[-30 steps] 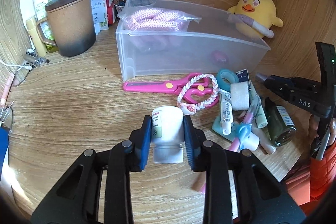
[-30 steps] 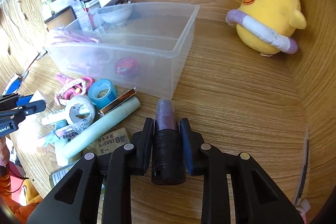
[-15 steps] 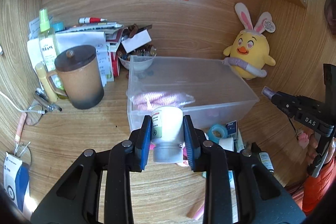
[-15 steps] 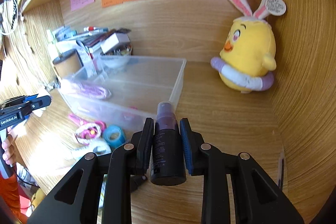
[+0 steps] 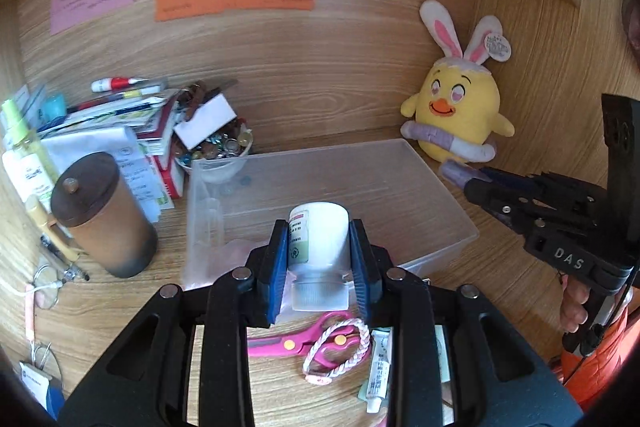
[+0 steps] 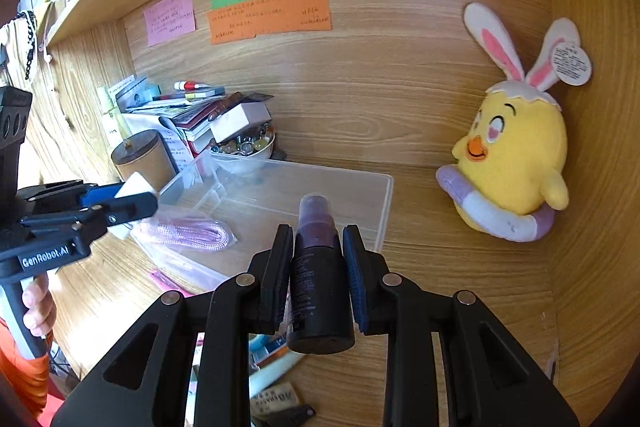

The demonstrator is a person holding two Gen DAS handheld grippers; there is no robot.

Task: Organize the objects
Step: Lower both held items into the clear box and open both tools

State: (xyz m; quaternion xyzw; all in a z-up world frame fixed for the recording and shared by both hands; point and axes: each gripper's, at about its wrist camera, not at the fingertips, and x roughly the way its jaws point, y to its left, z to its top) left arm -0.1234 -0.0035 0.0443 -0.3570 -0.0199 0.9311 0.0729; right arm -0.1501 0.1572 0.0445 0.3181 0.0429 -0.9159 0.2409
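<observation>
My left gripper is shut on a white tube with a clear cap and holds it in the air above the near edge of the clear plastic bin. My right gripper is shut on a dark purple spray bottle and holds it in the air over the bin's right end. A bagged pink rope lies in the bin. The right gripper shows at the right of the left wrist view, and the left gripper shows at the left of the right wrist view.
Pink scissors, a braided loop and small tubes lie on the desk before the bin. A brown lidded mug, a bowl of beads and stacked papers stand at the left. A yellow plush chick sits at the right.
Both grippers have risen with their objects and tilted up toward the back wall. They now hang over the bin instead of low above the desk.
</observation>
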